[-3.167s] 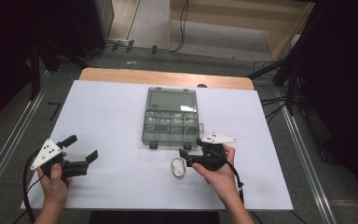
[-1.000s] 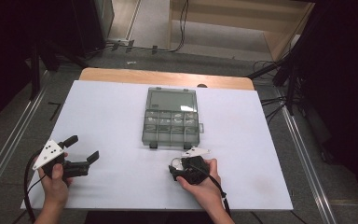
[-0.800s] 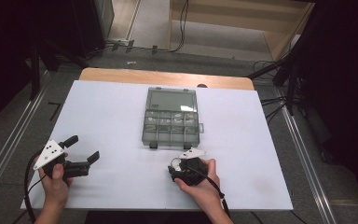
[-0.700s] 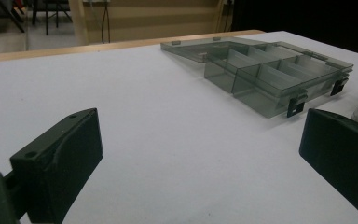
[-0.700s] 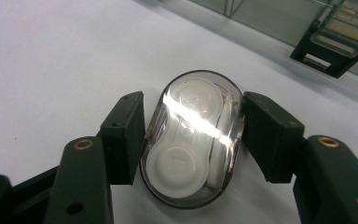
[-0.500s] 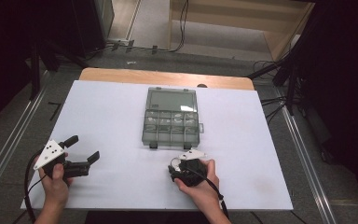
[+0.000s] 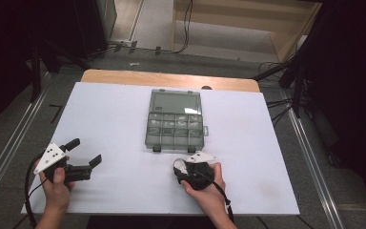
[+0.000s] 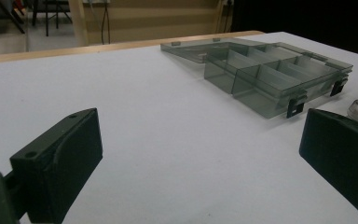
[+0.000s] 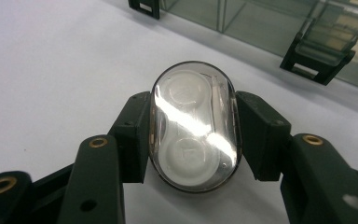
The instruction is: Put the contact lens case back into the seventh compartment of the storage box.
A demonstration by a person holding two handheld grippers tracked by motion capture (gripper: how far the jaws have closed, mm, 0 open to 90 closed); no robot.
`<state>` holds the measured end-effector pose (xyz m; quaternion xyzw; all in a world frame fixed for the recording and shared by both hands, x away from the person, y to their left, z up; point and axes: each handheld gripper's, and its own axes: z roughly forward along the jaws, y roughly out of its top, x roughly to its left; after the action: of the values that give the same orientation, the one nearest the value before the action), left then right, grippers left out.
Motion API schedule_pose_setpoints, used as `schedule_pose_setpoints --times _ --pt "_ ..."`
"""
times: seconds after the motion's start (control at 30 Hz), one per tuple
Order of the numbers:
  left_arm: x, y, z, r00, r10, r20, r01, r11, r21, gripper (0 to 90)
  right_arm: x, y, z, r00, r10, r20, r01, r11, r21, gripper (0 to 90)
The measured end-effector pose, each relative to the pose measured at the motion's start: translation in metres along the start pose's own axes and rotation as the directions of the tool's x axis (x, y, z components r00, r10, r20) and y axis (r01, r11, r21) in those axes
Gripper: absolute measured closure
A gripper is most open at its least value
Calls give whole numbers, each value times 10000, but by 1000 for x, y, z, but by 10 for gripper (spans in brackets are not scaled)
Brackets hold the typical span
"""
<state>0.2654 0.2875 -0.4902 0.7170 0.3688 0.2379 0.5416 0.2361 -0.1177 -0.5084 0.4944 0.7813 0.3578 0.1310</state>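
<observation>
A clear oval case (image 9: pixel 193 126) with two white round inserts sits between my right gripper's (image 9: pixel 194 103) jaws, which are shut on its long sides. In the high view that gripper (image 7: pixel 183 171) is at the table's front centre, just below the box, with the case (image 7: pixel 179 165) at its tip. Whether the case rests on the table or hangs just above it, I cannot tell. A smoky transparent compartment box (image 7: pixel 175 119) lies open mid-table with small pieces in several cells. My left gripper (image 7: pixel 86 151) stands open at the front left, nothing between its jaws (image 8: pixel 200 154).
The white table sheet (image 7: pixel 114 114) has free room left and right of the box (image 8: pixel 270 77). The box's black latches (image 9: pixel 317 58) lie close ahead of the right gripper. A wooden edge (image 7: pixel 124 76) runs along the back; cables lie on the floor beyond.
My right gripper has moved left from beside the oval case and shut on it. In the last second it barely shifted. The left gripper has stayed put and open.
</observation>
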Motion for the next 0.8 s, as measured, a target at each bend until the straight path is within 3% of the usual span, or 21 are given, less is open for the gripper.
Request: schedule_pose_setpoints --times 0.8 --pt "-1 0 1 10000 27 27 -27 10000 -11 0 -1 13 -14 9985 -186 -520 153 9979 -629 470"
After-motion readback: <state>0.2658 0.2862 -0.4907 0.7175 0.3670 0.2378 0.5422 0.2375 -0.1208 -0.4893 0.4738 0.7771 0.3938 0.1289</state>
